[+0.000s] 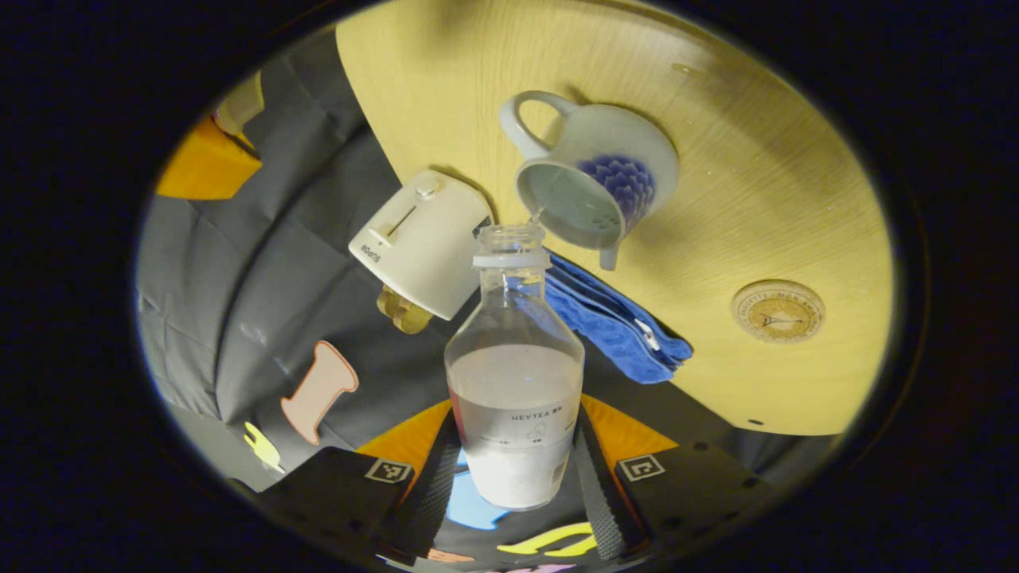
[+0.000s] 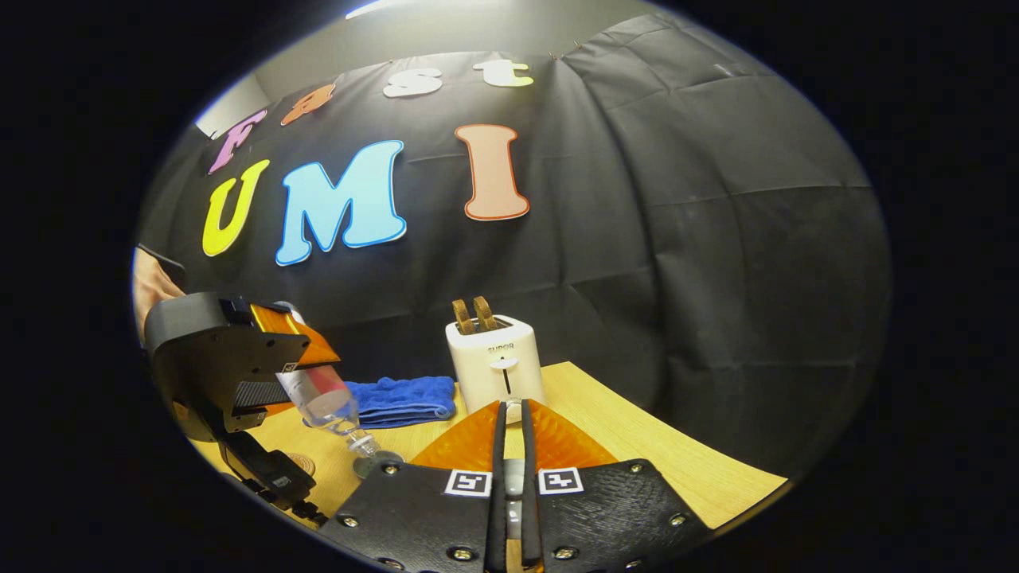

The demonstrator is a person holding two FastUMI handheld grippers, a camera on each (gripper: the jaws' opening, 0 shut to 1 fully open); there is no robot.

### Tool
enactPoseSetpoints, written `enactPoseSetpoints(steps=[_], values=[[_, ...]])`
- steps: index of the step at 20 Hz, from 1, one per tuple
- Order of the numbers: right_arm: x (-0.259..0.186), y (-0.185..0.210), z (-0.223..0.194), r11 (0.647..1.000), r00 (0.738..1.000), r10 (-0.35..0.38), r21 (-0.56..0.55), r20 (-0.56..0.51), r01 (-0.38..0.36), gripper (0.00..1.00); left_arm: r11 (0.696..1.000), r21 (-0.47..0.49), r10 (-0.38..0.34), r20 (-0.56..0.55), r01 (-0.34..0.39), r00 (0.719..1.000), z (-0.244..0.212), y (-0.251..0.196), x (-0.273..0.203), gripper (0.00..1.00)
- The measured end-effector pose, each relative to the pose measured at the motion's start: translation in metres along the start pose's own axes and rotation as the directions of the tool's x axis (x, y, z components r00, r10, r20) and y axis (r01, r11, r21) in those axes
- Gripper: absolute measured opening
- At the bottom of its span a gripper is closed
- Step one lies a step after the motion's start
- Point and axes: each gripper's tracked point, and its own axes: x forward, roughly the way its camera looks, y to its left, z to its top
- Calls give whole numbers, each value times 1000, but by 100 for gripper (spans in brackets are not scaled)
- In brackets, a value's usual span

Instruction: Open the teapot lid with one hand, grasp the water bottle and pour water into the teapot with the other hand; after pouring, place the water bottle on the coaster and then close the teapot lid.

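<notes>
The left gripper (image 1: 516,469) clamps the water bottle (image 1: 514,374) at lower centre, its mouth tipped at the open teapot (image 1: 593,179) on the desk (image 1: 796,199). The coaster (image 1: 778,310) lies right. The right gripper (image 2: 513,485) pinches something small, perhaps the lid.

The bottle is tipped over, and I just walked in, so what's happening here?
A person is pouring. The left gripper is shut on the water bottle, tilted so a thin stream runs into the open teapot. The right gripper is nearly closed on something thin, probably the lid. The coaster is bare; a toaster and blue cloth are nearby.
</notes>
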Motion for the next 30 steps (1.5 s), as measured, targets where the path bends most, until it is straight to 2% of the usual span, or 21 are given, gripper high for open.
enactPoseSetpoints(steps=[5,8,12,15,19,21,22,23,26,28,30], values=[[0,-2,-1,1000,1000,-3,7,-3,3,7,1000,-8,-8,0,8,1000,2,-2,0,84],[-1,-3,0,1000,1000,-10,0,1,10,7,995,-89,-37,14,38,999,-2,-14,0,84],[-1,-6,5,1000,1000,-25,-7,16,25,7,973,-221,-52,31,58,998,-20,-30,-3,84],[-1,-7,3,999,999,-32,-3,14,32,7,918,-383,-79,66,99,995,-29,-47,-9,85],[0,-5,0,999,999,-33,-12,5,33,7,814,-576,-46,78,83,996,-44,-65,-13,85],[1,-2,-2,999,1000,-28,-23,0,28,7,731,-676,-52,87,98,995,-50,-81,-15,85],[2,0,-1,999,1000,-26,-30,2,26,7,676,-729,-57,91,106,994,-51,-90,-16,85],[1,2,-2,999,1000,-24,-35,3,24,7,607,-786,-64,99,117,993,-54,-99,-19,85],[3,7,-5,999,1000,-10,-42,-7,9,7,352,-931,-32,93,98,995,-55,-118,-20,85],[3,11,-7,999,1000,-2,-43,-13,1,7,154,-984,-17,82,84,996,-53,-128,-17,85],[3,14,-8,999,1000,9,-42,-16,-10,7,-33,-997,-1,72,72,997,-49,-134,-17,85]])
